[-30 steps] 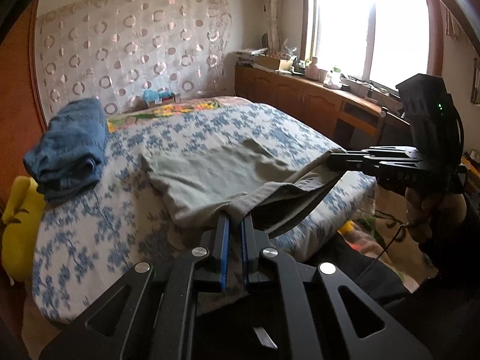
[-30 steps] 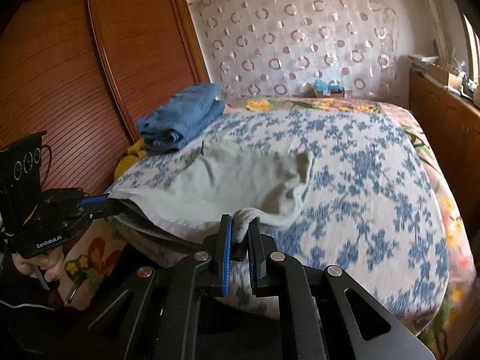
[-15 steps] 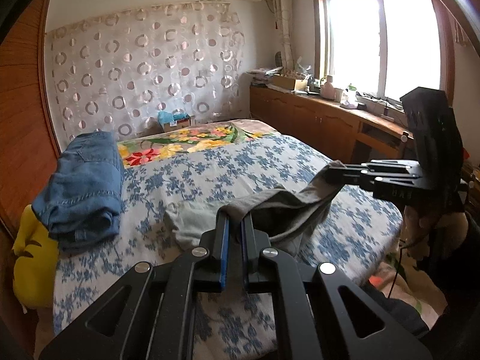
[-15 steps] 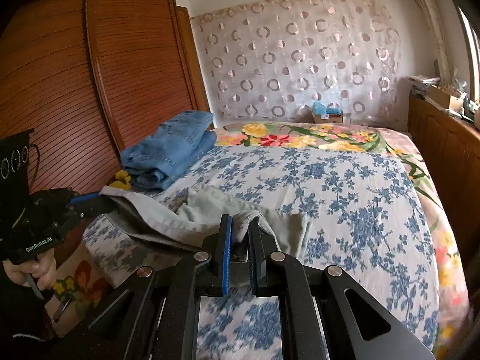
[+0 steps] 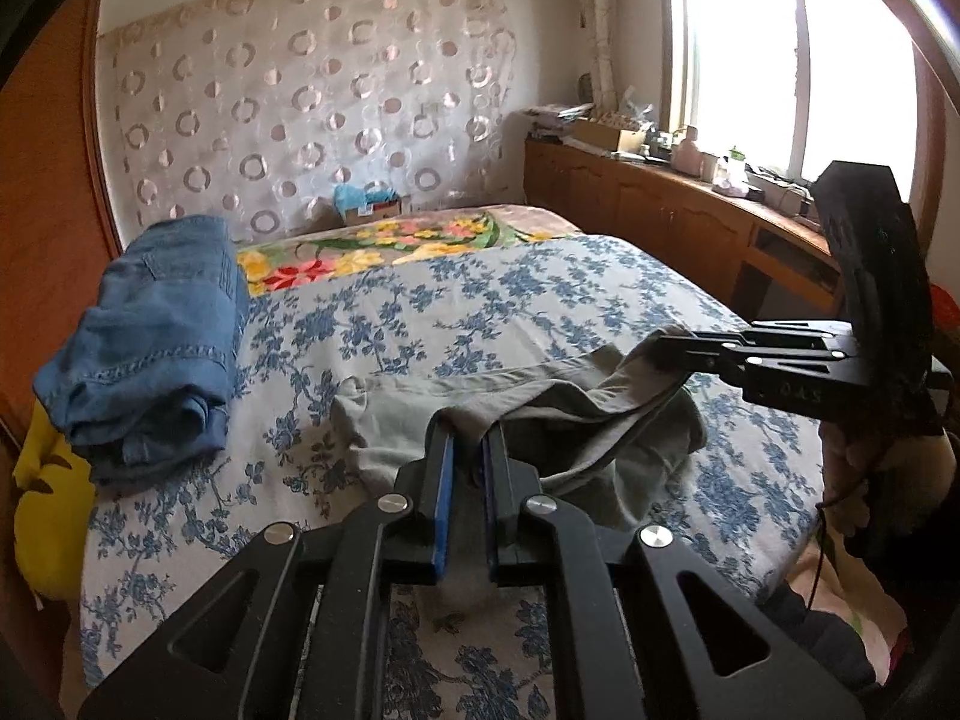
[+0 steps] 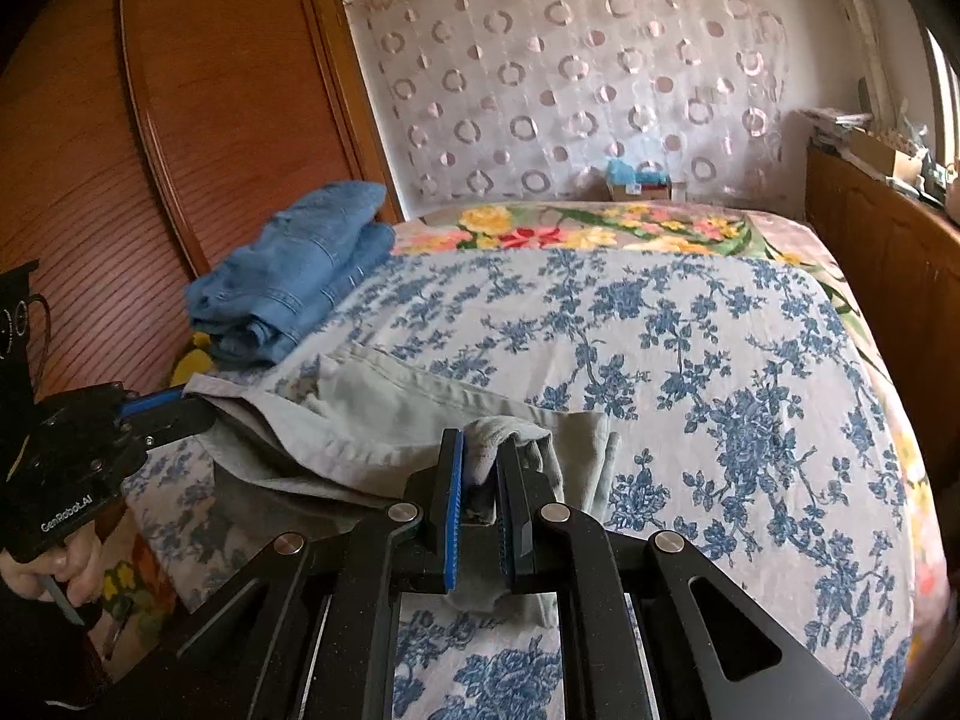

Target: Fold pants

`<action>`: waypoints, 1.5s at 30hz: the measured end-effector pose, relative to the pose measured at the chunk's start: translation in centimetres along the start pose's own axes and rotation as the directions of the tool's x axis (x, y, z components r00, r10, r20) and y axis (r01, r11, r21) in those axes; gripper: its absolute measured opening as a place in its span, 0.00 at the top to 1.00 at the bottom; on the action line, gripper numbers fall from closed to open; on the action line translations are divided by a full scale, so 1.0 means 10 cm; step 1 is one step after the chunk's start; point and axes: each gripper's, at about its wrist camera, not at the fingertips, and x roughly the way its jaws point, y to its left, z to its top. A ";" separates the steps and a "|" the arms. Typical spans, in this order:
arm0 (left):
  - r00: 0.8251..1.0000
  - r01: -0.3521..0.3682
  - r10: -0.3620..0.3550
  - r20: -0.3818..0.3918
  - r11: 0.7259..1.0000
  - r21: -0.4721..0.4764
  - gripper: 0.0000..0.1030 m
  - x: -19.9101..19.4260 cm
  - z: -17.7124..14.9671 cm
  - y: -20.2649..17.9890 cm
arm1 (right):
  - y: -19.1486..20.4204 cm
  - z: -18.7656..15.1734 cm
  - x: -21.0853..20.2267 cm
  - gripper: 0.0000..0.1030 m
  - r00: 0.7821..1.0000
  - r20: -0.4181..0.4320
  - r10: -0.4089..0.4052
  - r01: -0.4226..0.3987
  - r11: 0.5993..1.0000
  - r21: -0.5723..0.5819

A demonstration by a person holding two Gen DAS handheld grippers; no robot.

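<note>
Grey-green pants [image 5: 540, 408] lie bunched and doubled over near the foot of the bed [image 5: 540, 288]. My left gripper [image 5: 468, 432] has a fold of the pants' edge between its blue pads, and its jaws are opening slightly. From the right wrist view, the left gripper [image 6: 186, 405] grips the pants [image 6: 384, 414] at their left corner. The right gripper [image 6: 480, 444] is shut on a wad of the same edge. In the left wrist view the right gripper [image 5: 660, 348] lifts the pants' right corner just above the sheet.
Folded blue jeans [image 5: 150, 336] sit at the bed's left side beside the wooden wardrobe [image 6: 150, 120], with a yellow object [image 5: 48, 510] below them. A small box [image 5: 369, 207] stands by the headboard. Wooden cabinets [image 5: 660, 222] run under the window on the right.
Both grippers have carried the pants' held edge forward over the bed. The cloth that lay spread out and hung off the foot is now doubled over and bunched.
</note>
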 end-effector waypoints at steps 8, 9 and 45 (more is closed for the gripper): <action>0.999 0.028 -0.027 0.019 0.998 -0.057 0.49 -0.12 -0.09 0.11 | 0.00 0.02 0.05 0.69 0.998 -0.010 -0.055 0.055 0.998 -0.011; 0.999 0.027 -0.026 0.022 0.998 -0.060 0.48 -0.15 -0.11 0.12 | 0.00 0.02 0.00 0.62 0.998 0.004 -0.062 0.062 0.998 -0.011; 0.984 0.032 -0.035 -0.174 0.999 -0.020 0.72 0.31 -0.55 0.06 | -0.32 -0.42 -0.15 0.75 0.997 -0.068 -0.040 0.041 0.999 0.002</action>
